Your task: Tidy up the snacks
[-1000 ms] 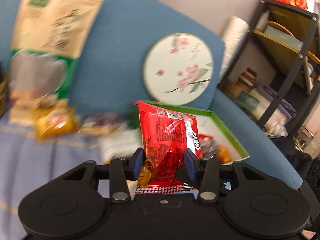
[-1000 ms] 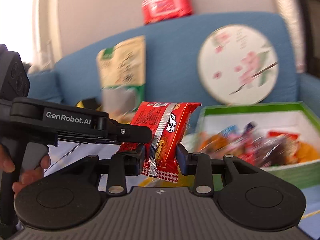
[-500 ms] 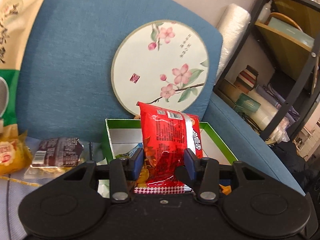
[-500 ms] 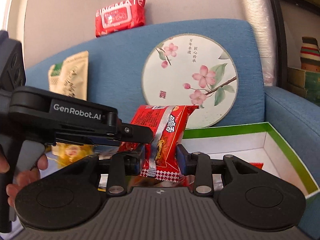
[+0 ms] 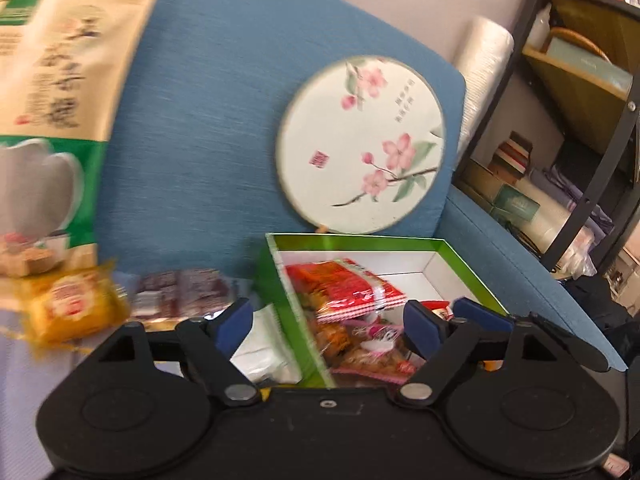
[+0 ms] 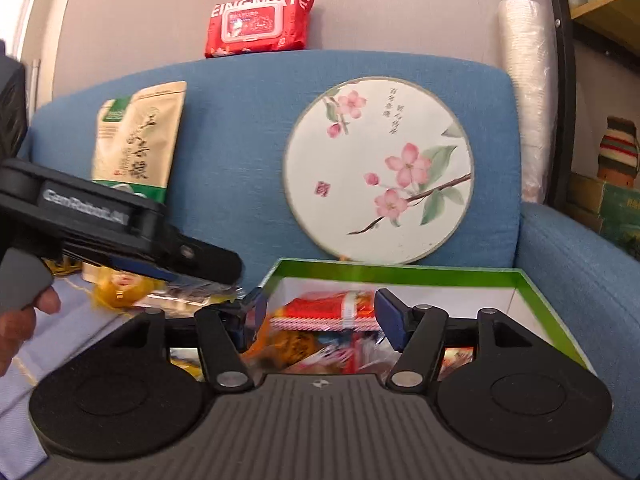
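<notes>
A red snack packet (image 5: 344, 286) lies on top of several other snacks inside the green-rimmed white box (image 5: 360, 238) on the blue sofa. It also shows in the right wrist view (image 6: 328, 310), in the same box (image 6: 400, 272). My left gripper (image 5: 326, 324) is open and empty just above the box's left wall. My right gripper (image 6: 320, 316) is open and empty over the box. The left gripper's body (image 6: 120, 232) shows at the left of the right wrist view.
A yellow packet (image 5: 68, 306) and a dark brown packet (image 5: 180, 294) lie on the sofa seat left of the box. A tall beige and green bag (image 6: 136, 140) and a round floral fan (image 6: 380, 168) lean on the backrest. A black shelf (image 5: 580, 120) stands at right.
Both grippers have opened and let go of the red packet, which has dropped flat into the box. The left gripper has shifted left.
</notes>
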Motion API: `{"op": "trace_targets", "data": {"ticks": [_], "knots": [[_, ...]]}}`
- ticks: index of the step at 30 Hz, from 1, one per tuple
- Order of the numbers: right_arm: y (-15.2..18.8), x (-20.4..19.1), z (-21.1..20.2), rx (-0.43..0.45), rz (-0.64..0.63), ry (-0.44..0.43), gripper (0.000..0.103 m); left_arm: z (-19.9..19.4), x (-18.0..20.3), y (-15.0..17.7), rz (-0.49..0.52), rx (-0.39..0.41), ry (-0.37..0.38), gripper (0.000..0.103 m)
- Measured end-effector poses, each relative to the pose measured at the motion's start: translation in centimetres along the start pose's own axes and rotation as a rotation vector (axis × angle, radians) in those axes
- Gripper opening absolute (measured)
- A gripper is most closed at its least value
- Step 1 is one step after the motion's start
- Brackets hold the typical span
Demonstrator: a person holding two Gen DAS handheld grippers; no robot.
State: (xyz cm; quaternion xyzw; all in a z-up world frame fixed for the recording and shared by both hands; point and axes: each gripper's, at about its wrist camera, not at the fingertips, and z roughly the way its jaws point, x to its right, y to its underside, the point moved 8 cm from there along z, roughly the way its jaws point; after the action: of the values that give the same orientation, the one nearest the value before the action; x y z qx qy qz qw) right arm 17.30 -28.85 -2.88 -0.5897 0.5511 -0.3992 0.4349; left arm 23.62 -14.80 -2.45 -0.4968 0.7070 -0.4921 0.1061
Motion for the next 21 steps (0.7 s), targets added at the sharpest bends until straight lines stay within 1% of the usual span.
{"op": "trace_targets", "data": {"ticks": [1,4,5,9,11,12,14,16,18,20,21], "knots": [[0.2,-0.5,-0.4,-0.013,0.002,-0.015,0.099,-0.7,-0.6,0.4,-0.005,-0.003,-0.014,0.103],[0.1,-2.1,-1.6,-0.016,0.001,-0.068,0.101,-2.0,-1.9,2.0,-0.043,-0.022,-0.019,0.103],[0.1,-2.6,-2.0,-0.018,0.012,-0.088,0.103,-2.3,-2.3,2.7,-0.064,-0.034,-0.018,0.103],[1.1,-4.6,-3.4,-0.075,0.073,-0.165,0.103,-3.0,-3.6,5.9,-0.15,-0.102,0.002,0.103],[2.3,-5.3,-3.8,-0.121,0.075,-0.173,0.103,-2.5,-3.8,7.0,-0.15,-0.131,0.001,0.103],[2.9,-5.4,-3.8,-0.142,0.067,-0.165,0.103,-2.2,-3.9,7.4,-0.149,-0.135,-0.012,0.103],[3.9,-5.7,-3.6,-0.182,0.044,-0.168,0.103,-1.3,-4.4,7.9,-0.177,-0.142,-0.03,0.103],[4.5,-5.7,-3.1,-0.224,0.042,-0.169,0.103,-0.5,-4.7,8.2,-0.236,-0.154,-0.015,0.103],[5.1,-5.6,-2.6,-0.265,0.051,-0.184,0.103,0.3,-4.8,8.4,-0.257,-0.162,-0.001,0.103],[5.9,-5.8,-2.2,-0.314,0.068,-0.199,0.103,1.2,-4.8,8.8,-0.215,-0.197,0.013,0.046],[6.2,-6.0,-2.1,-0.337,0.075,-0.214,0.103,1.3,-4.9,9.1,-0.22,-0.211,0.043,0.042]]}}
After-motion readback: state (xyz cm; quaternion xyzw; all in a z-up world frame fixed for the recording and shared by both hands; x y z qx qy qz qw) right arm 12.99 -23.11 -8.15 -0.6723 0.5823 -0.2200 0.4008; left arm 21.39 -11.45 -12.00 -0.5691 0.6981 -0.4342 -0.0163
